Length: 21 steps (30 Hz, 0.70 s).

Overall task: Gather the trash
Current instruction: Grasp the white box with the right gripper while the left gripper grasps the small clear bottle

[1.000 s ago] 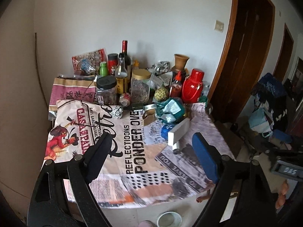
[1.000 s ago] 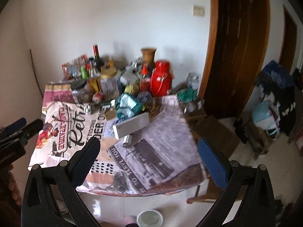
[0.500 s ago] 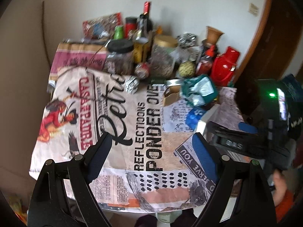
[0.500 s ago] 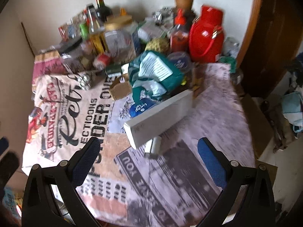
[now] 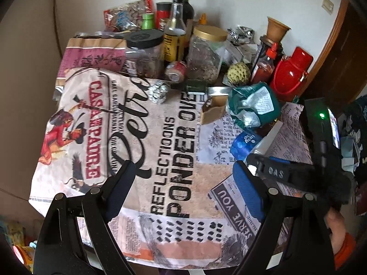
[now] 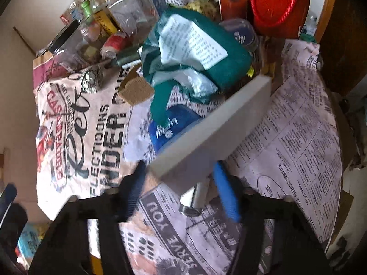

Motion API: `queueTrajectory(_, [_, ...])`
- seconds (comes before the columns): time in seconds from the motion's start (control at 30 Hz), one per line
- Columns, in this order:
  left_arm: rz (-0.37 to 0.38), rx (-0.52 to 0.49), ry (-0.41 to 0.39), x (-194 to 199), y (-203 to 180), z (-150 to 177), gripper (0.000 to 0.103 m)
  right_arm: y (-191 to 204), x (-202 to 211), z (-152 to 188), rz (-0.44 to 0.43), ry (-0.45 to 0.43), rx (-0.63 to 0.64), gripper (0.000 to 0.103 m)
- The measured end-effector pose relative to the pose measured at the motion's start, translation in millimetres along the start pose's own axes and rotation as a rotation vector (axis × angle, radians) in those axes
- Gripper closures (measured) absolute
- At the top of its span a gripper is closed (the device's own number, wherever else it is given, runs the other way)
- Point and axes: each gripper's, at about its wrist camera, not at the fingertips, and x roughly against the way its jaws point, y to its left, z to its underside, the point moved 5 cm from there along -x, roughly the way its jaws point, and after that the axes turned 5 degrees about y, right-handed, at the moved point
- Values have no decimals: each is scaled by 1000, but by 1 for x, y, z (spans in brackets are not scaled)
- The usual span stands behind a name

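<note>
Trash lies on a table under a printed cloth [image 5: 169, 142]: a long white box [image 6: 213, 126], a blue wrapper [image 6: 174, 123] under it, a crumpled green bag [image 6: 195, 52], a foil ball [image 5: 158, 91] and a cardboard scrap [image 5: 213, 111]. My right gripper [image 6: 181, 178] points steeply down over the near end of the white box. Its jaws are closing, blurred, and both pads look to meet the box's sides. A small metal cylinder [image 6: 195, 197] lies just under that end. My left gripper [image 5: 183, 167] hangs open above the cloth's lettering with nothing between its fingers.
Jars and bottles [image 5: 204, 55] crowd the back of the table, with a red flask [image 5: 290, 73] at the back right. A wooden door [image 6: 344, 34] stands to the right. The table's near edge [image 5: 183, 259] lies below my left fingers, with clutter on the floor at the lower left.
Both grippers have come down toward the table and tipped downward. The right one reached the white box, and its wide-open jaws have narrowed around the box's near end.
</note>
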Motion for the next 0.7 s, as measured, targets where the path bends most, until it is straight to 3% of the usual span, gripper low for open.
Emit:
queueTrajectory(0.27, [58, -78, 73, -36, -43, -7, 16, -33, 15, 13, 2, -6, 7, 92])
queueTrajectory(0.47, [133, -119, 147, -63, -78, -4, 16, -61, 23, 19, 33, -27, -11, 95])
queueTrajectory(0.63, [142, -121, 210, -92, -95, 8, 17, -80, 21, 24, 1, 6, -51, 95])
queueTrajectory(0.7, [159, -123, 226, -102, -100, 12, 23, -85, 25, 23, -2, -3, -64, 94])
